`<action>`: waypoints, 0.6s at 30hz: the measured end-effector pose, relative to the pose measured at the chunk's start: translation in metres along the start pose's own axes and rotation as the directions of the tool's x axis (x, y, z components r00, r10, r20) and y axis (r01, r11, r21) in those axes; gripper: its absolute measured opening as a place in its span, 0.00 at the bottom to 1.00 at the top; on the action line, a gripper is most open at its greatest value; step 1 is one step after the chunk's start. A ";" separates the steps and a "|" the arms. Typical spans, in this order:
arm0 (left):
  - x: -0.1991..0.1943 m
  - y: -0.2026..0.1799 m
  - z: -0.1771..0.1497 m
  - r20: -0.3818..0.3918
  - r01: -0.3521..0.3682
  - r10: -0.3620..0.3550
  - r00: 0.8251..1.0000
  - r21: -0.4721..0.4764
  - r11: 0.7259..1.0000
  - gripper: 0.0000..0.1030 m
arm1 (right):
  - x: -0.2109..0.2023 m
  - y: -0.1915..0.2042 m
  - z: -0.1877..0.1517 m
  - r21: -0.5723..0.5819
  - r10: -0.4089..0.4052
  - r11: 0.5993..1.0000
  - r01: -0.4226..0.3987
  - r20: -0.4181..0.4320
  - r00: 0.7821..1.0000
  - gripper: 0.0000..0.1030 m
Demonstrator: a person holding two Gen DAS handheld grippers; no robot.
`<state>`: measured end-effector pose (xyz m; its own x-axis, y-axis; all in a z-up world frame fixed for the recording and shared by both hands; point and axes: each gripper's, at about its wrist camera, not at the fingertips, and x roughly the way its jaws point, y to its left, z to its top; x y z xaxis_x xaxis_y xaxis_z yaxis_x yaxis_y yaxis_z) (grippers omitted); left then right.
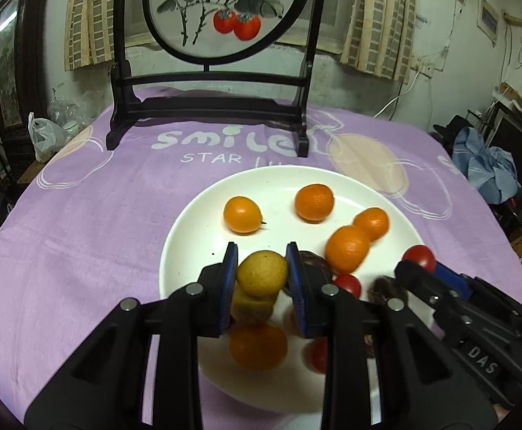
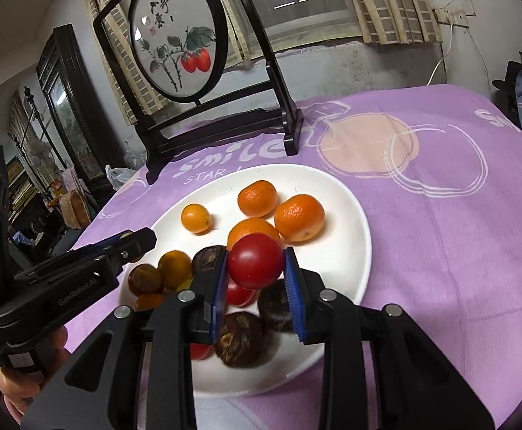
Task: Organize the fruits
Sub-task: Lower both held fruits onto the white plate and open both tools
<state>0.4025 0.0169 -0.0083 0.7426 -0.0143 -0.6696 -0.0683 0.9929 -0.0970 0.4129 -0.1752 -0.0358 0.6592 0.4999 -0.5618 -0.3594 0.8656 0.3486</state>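
Above the plate (image 1: 189, 236), left fingers (image 1: 261, 274) clamp a yellowish, possibly citrus fruit (image 1: 262, 273); right fingers (image 2: 255, 268) clamp a red tomato (image 2: 255, 261).

A plate (image 1: 189, 243) of fruit sits on a tablecloth (image 1: 81, 236). Behind it stands a framed picture (image 1: 221, 10). 2 grippers each hold 1 fruit above the plate.

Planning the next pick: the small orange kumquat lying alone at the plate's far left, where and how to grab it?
Grip the kumquat across its short middle, coming down from above. It is a small oval, lying apart from the tangerines on bare plate, so both sides are free. Both tools are full: left tool holds a yellow fruit, right tool a tomato.
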 end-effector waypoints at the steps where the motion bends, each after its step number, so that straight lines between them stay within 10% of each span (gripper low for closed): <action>1: 0.004 0.001 0.002 -0.004 -0.002 0.002 1.000 0.000 1.000 0.27 | 0.002 0.000 0.001 -0.005 -0.003 1.000 0.003 -0.001 1.000 0.30; 11: 0.013 -0.003 0.009 0.003 -0.031 0.031 1.000 0.013 0.999 0.27 | 0.012 0.005 0.001 -0.043 -0.007 0.999 0.005 -0.040 0.999 0.31; 14: 0.009 -0.003 0.010 -0.002 -0.032 0.032 0.999 0.015 0.999 0.30 | 0.005 0.010 0.000 -0.062 -0.022 0.998 0.020 -0.037 0.999 0.47; 18: -0.016 0.000 0.005 0.081 -0.108 0.108 0.991 -0.008 0.994 0.85 | -0.017 0.019 -0.002 -0.098 -0.029 0.995 0.031 0.020 0.999 0.63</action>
<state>0.3936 0.0177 0.0060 0.7825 0.1028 -0.6141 -0.1536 0.9877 -0.0304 0.3938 -0.1672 -0.0210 0.6825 0.4742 -0.5562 -0.4019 0.8791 0.2563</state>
